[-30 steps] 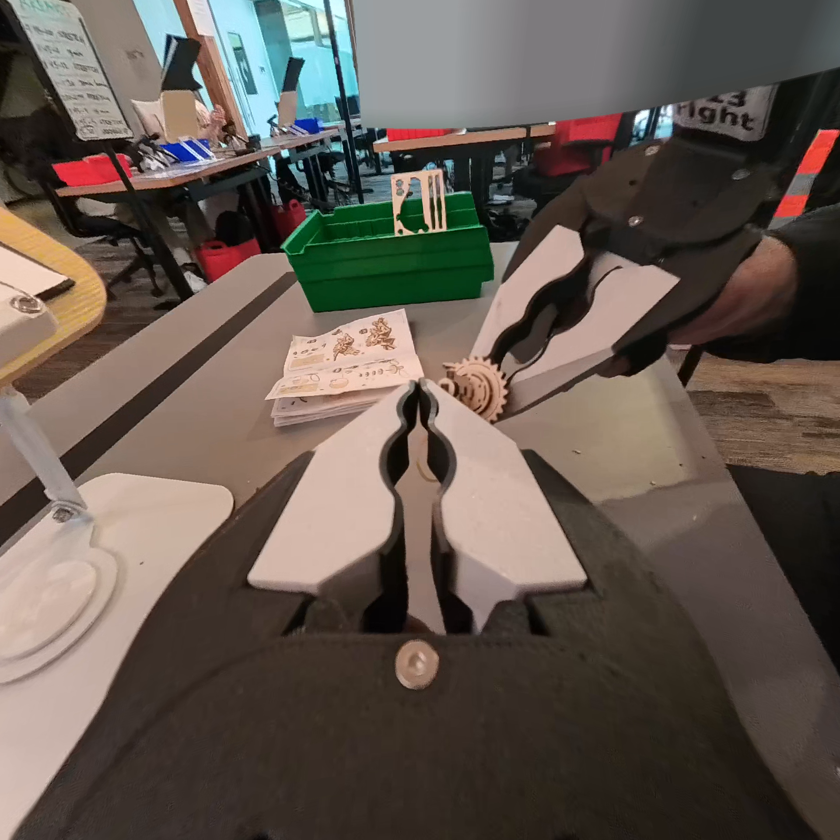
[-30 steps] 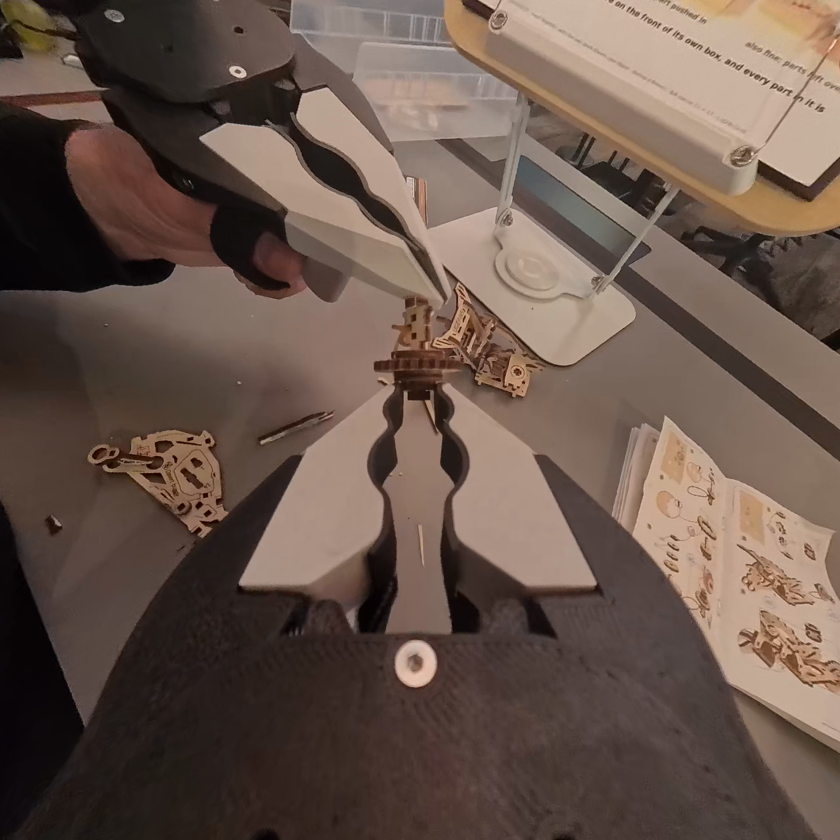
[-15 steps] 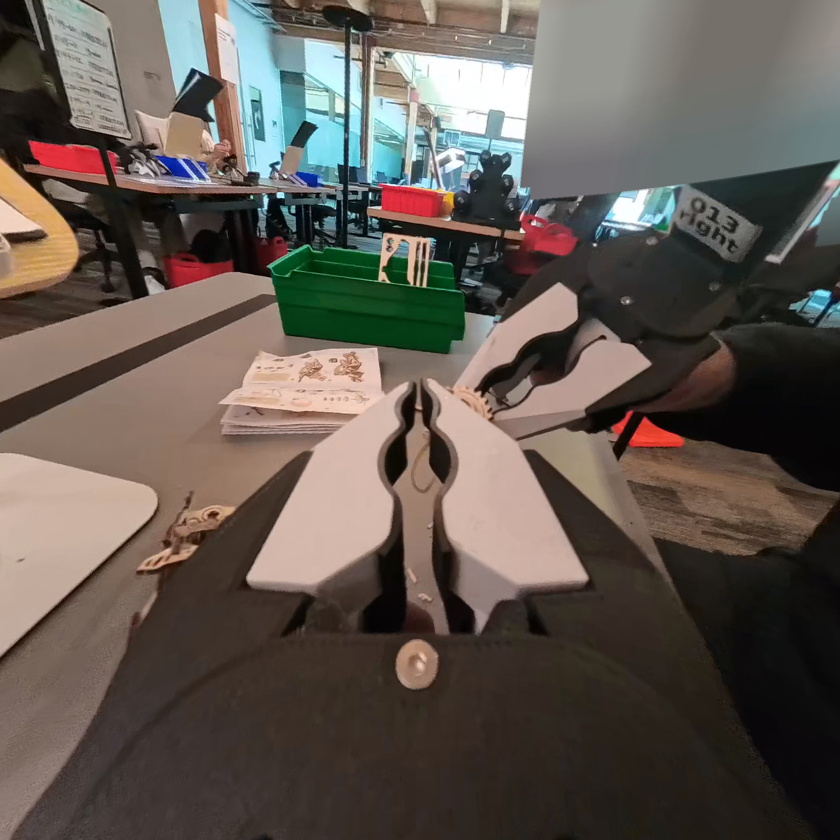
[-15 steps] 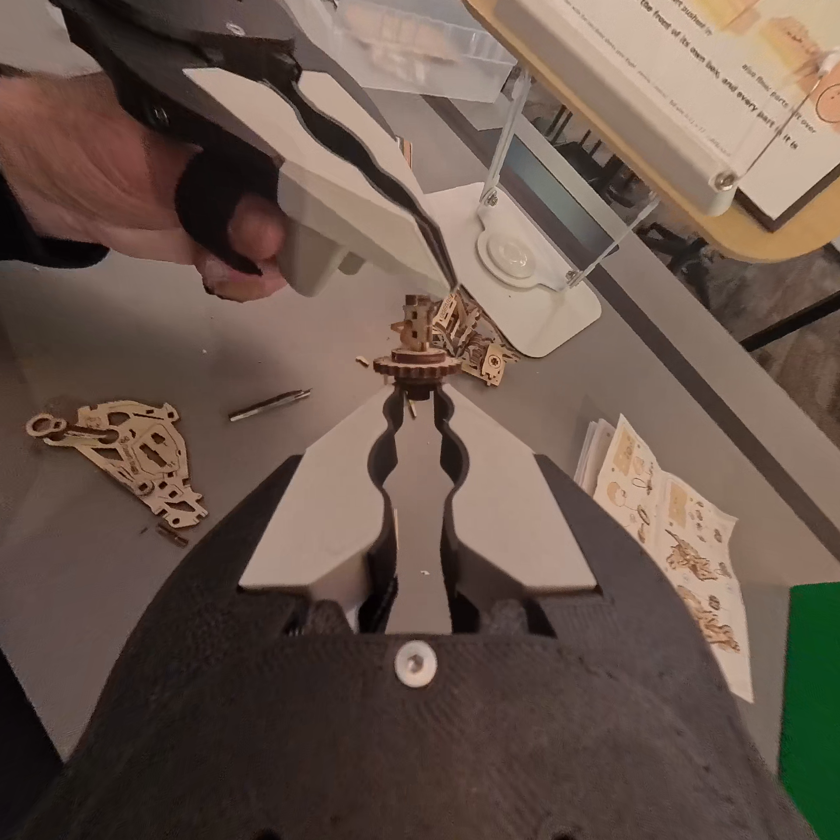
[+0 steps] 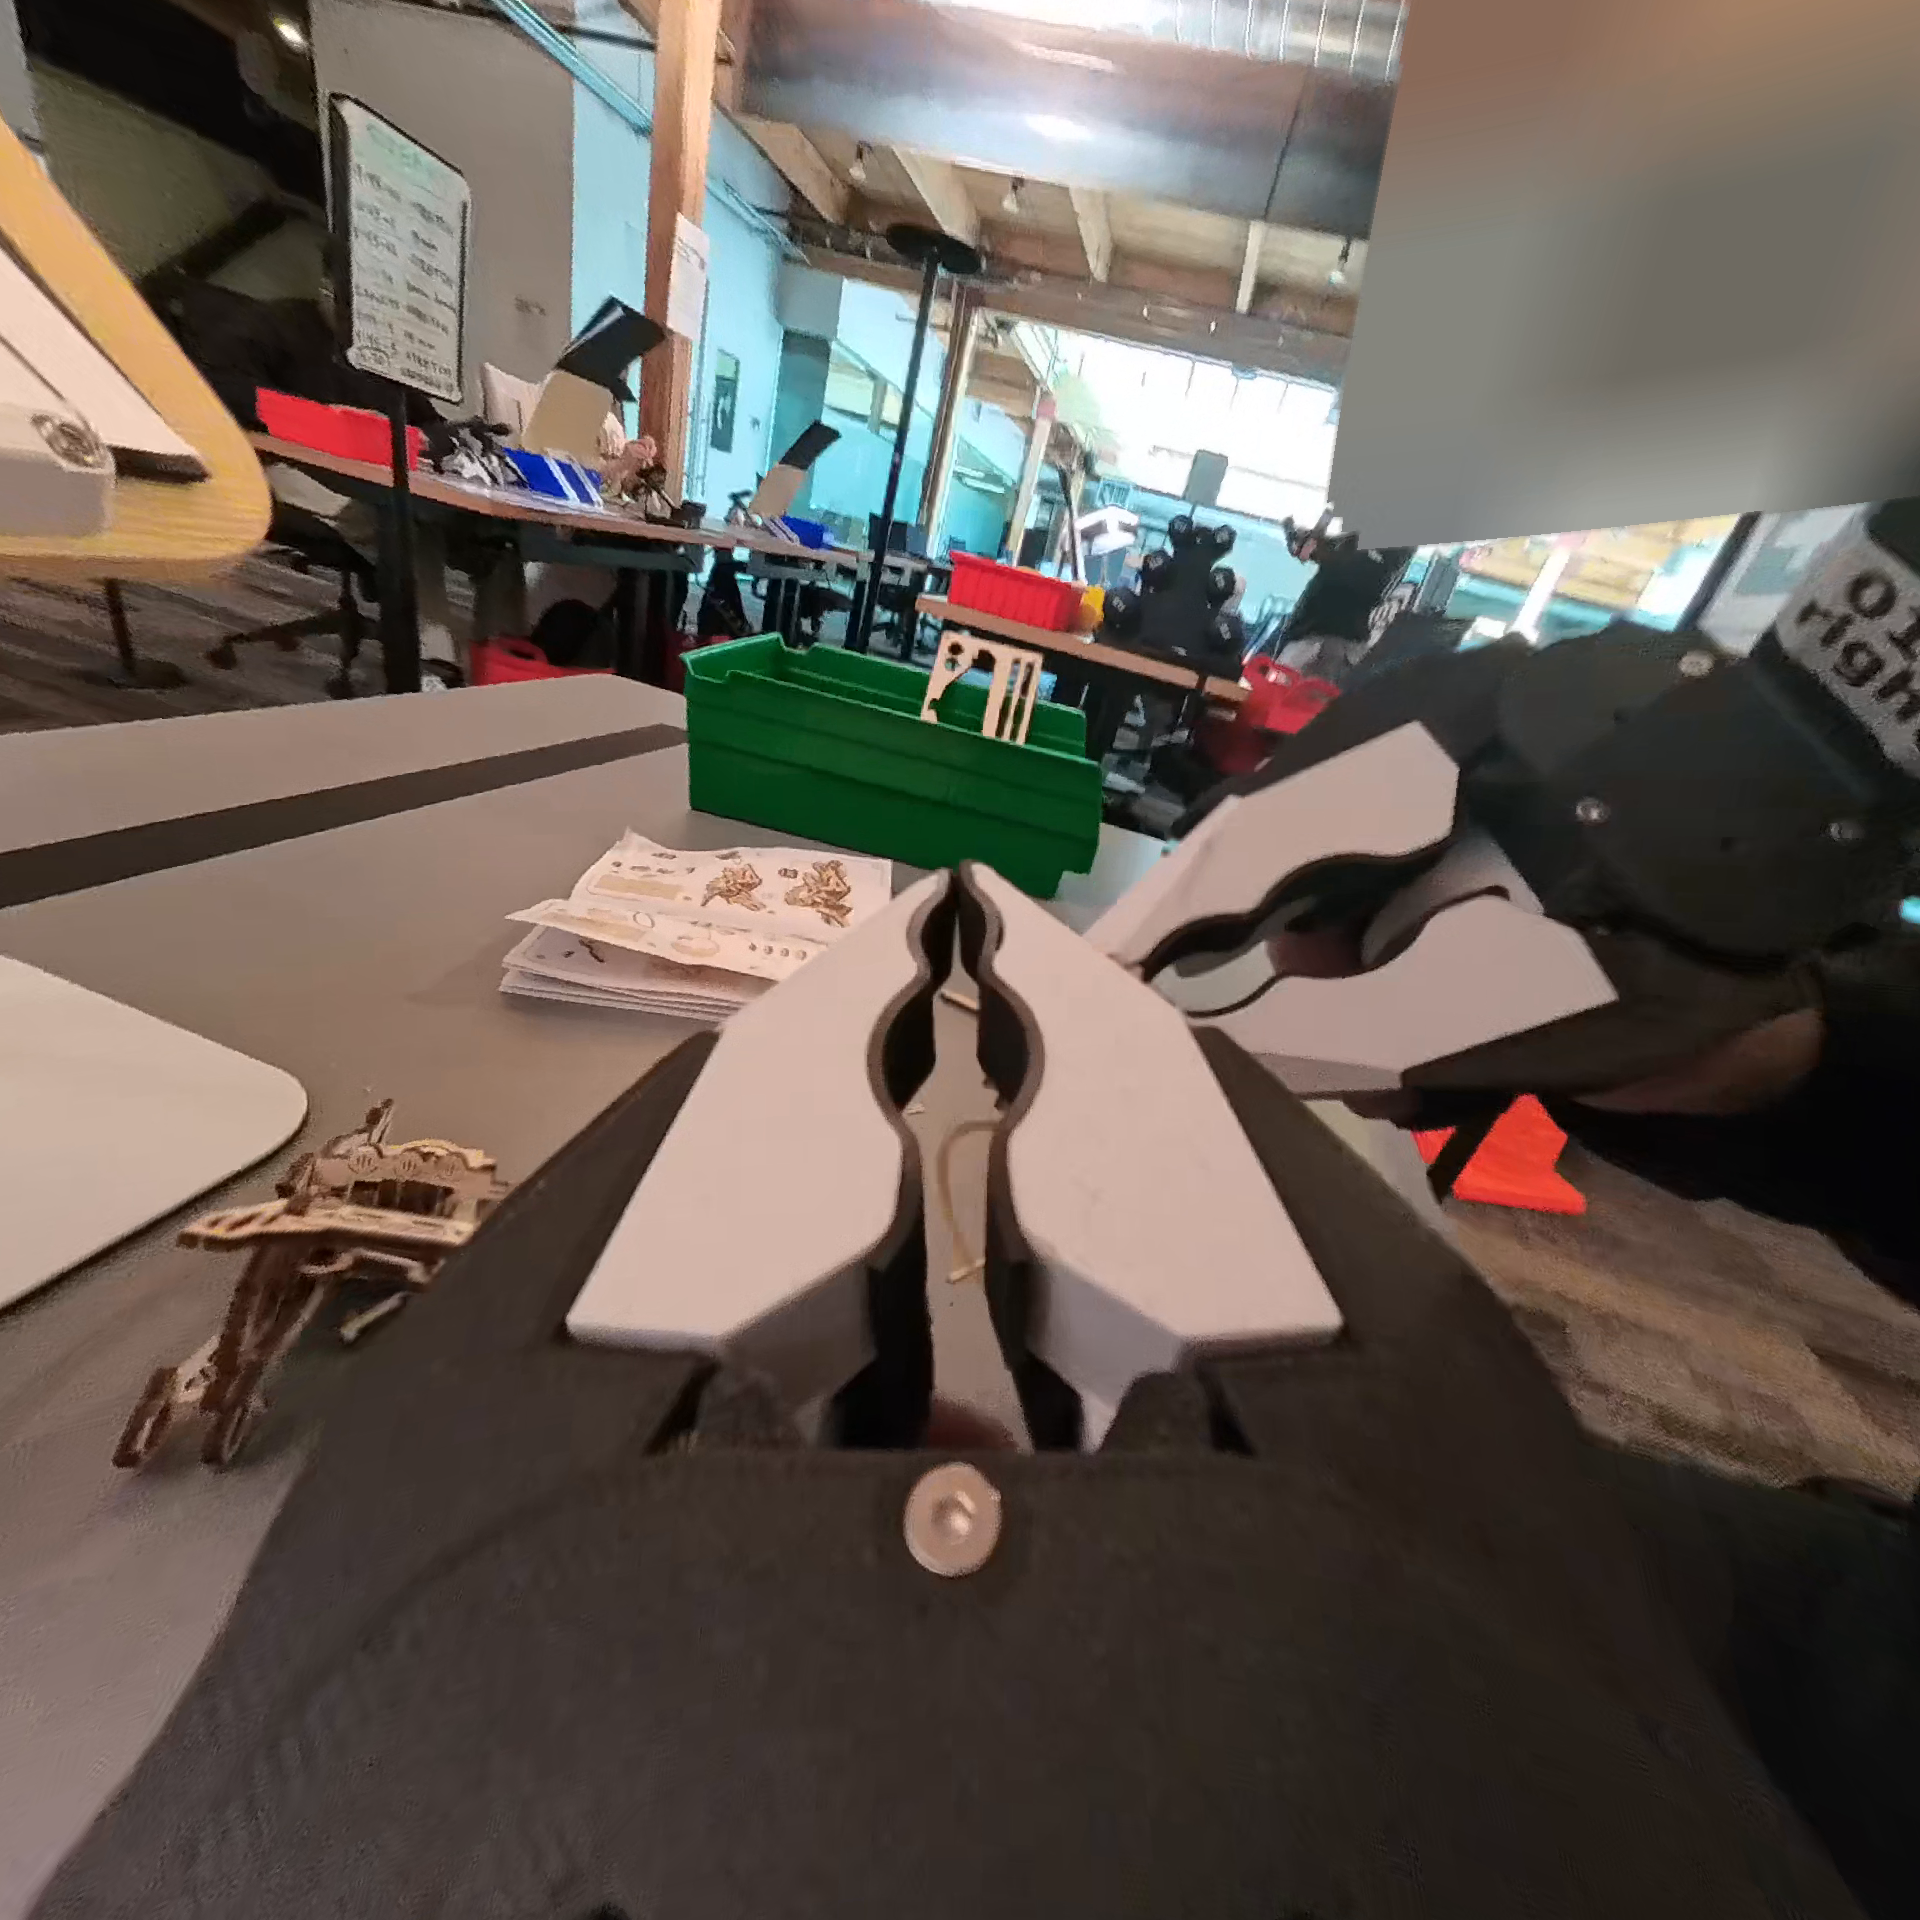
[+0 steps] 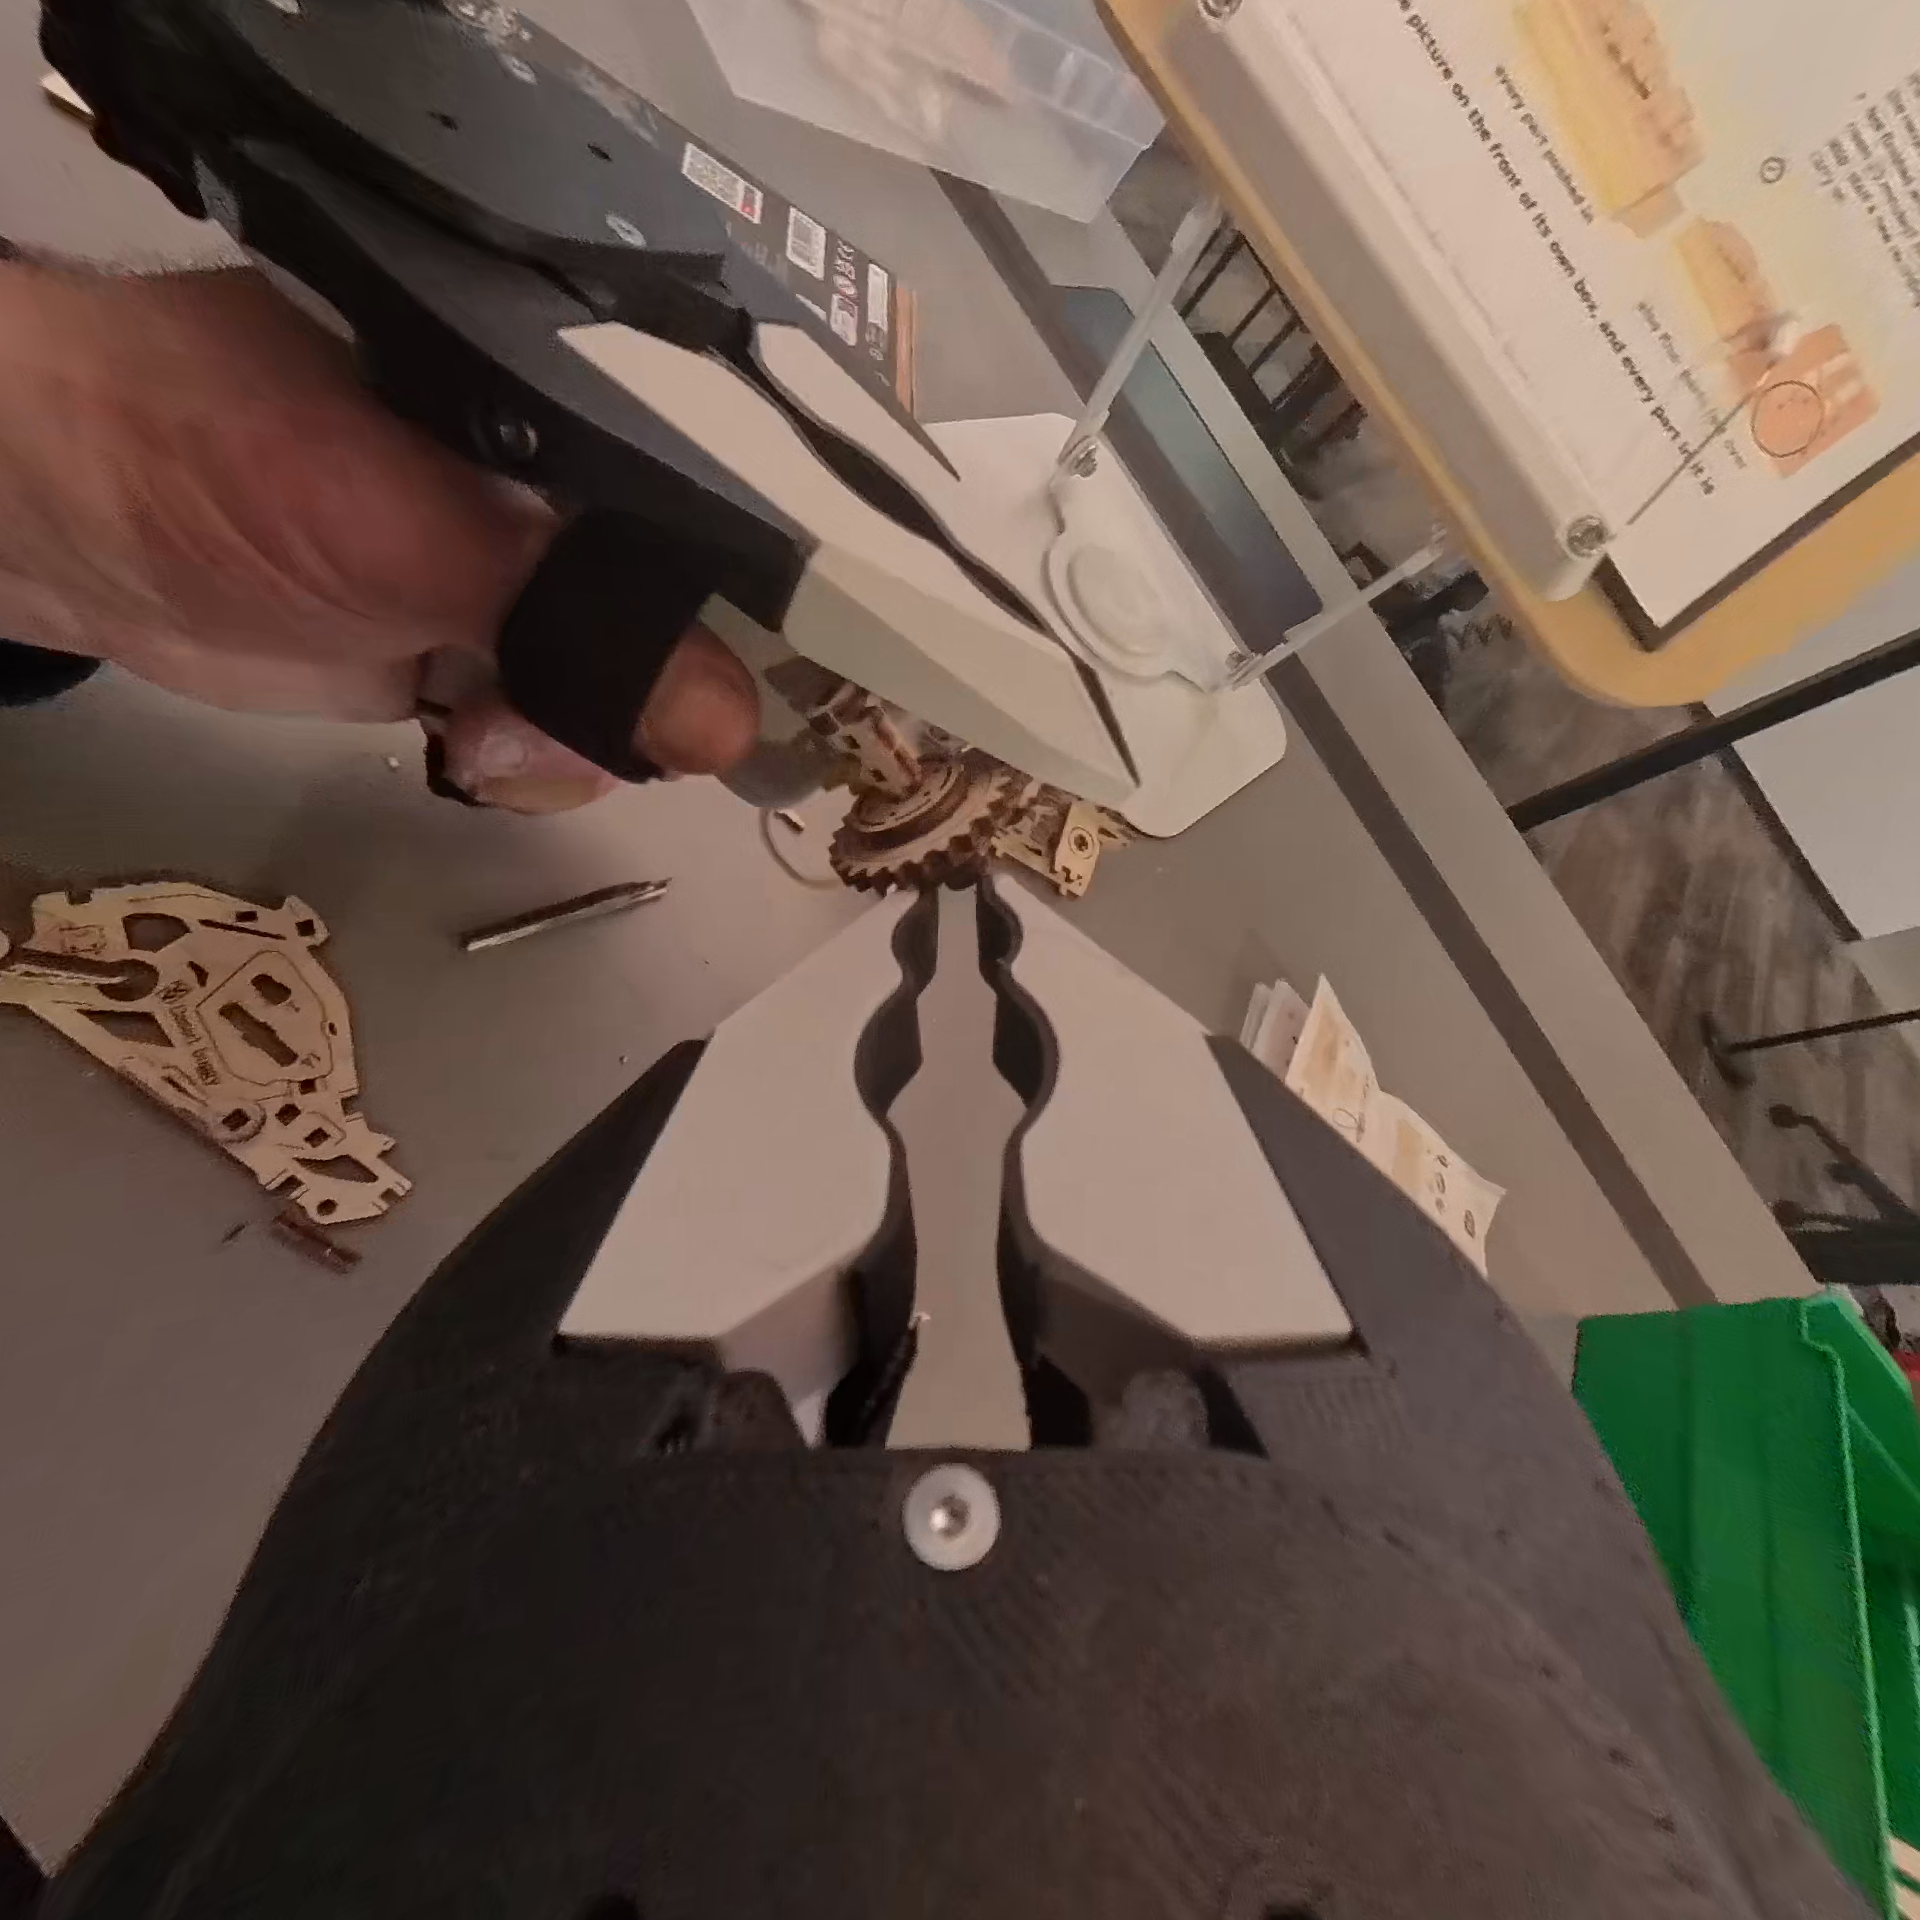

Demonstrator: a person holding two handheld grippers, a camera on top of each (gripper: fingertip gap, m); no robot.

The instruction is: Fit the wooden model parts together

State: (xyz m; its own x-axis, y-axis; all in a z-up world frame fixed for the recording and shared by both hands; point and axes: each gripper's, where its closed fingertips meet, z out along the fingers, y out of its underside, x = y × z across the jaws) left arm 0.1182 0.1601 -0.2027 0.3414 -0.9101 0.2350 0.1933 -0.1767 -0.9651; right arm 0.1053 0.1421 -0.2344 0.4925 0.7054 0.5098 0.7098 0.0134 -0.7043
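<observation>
Left wrist view: left tool (image 5: pixel 954 883) seen with fingers pressed together, nothing visible between tips. Right tool (image 5: pixel 1132 951) seen just beside it, tips hidden behind left fingers. Partly built wooden model (image 5: pixel 312 1247) lying on counter (image 5: pixel 260 935), near booklet (image 5: pixel 696 925) and green bin (image 5: pixel 883 769).

Right wrist view: right tool (image 6: pixel 956 894) nearly closed, pinching underside of gear assembly (image 6: pixel 914 821) held above counter. Left tool (image 6: pixel 1117 764) lying over assembly's shaft, contact not clear. Step judged: mating gear assembly with model. Next move: alignment of shaft before pressing home.
</observation>
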